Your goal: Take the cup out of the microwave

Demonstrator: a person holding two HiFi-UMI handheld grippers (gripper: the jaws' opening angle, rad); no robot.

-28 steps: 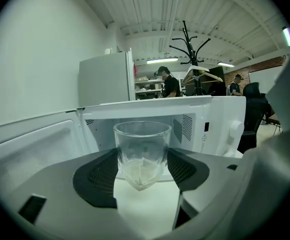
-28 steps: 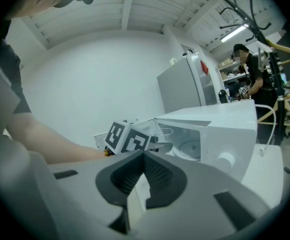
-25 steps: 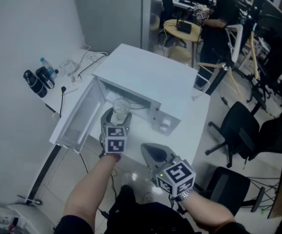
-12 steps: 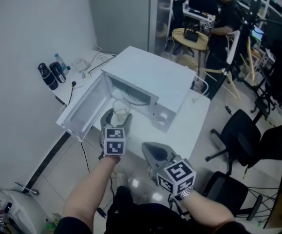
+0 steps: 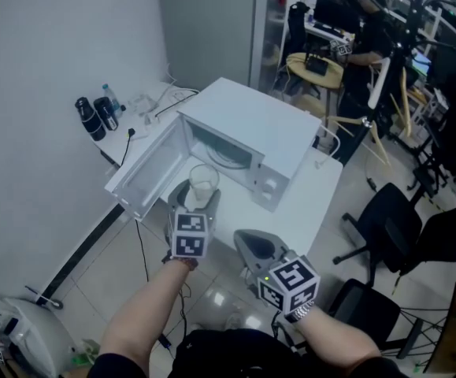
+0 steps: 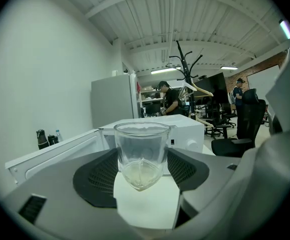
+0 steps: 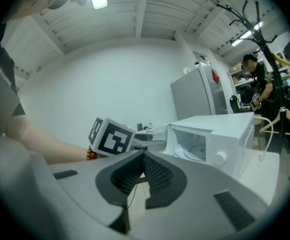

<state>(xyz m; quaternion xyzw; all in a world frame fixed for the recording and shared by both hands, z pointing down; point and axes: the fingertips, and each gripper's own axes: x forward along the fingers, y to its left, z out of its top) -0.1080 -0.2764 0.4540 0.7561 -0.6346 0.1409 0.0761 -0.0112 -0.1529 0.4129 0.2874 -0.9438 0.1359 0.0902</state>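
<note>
Left hand-held gripper clasping glass cup, seemingly clear of microwave

The cup is clear, colourless glass. The left claw and the right claw are grey with black ribbed pads, and each bears a white cube printed with black square markers. The microwave and the desk are white. The bottles and the office chair are black.

An open office or lab: swivel chairs, monitors, exposed ceiling beams.
</note>
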